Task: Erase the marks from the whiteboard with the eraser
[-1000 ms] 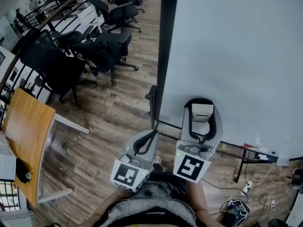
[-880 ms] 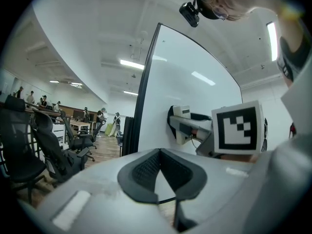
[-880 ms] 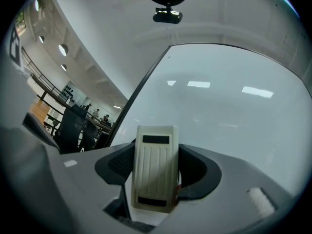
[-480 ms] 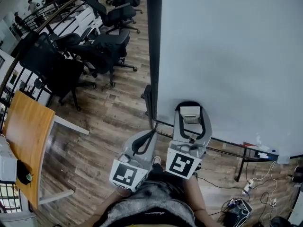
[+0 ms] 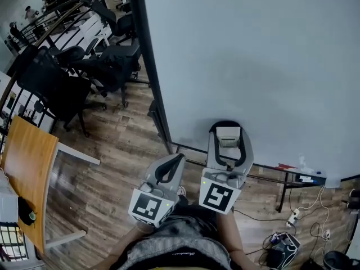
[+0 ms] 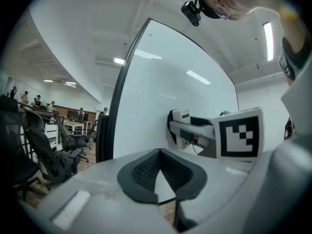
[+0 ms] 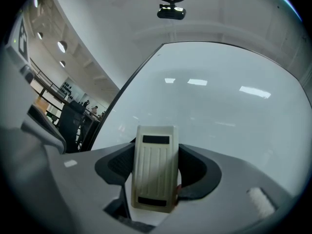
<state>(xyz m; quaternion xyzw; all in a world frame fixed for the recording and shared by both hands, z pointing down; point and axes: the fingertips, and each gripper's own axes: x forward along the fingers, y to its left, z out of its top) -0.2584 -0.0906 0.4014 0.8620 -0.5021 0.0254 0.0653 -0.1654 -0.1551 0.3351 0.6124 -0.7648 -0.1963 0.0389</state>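
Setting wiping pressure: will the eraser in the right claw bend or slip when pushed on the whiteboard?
Likely stiff: the eraser looks like a ribbed hard-plastic block. Probably light, being slim. The right claw grips only its sides, so uneven pressure on the whiteboard might pivot it.

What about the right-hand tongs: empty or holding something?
Holding. The right tongs are shut on a cream eraser, which sits clamped between them, facing the whiteboard.

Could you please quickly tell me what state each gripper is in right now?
Left gripper: jaws closed, holding nothing.
Right gripper: jaws closed on the eraser.
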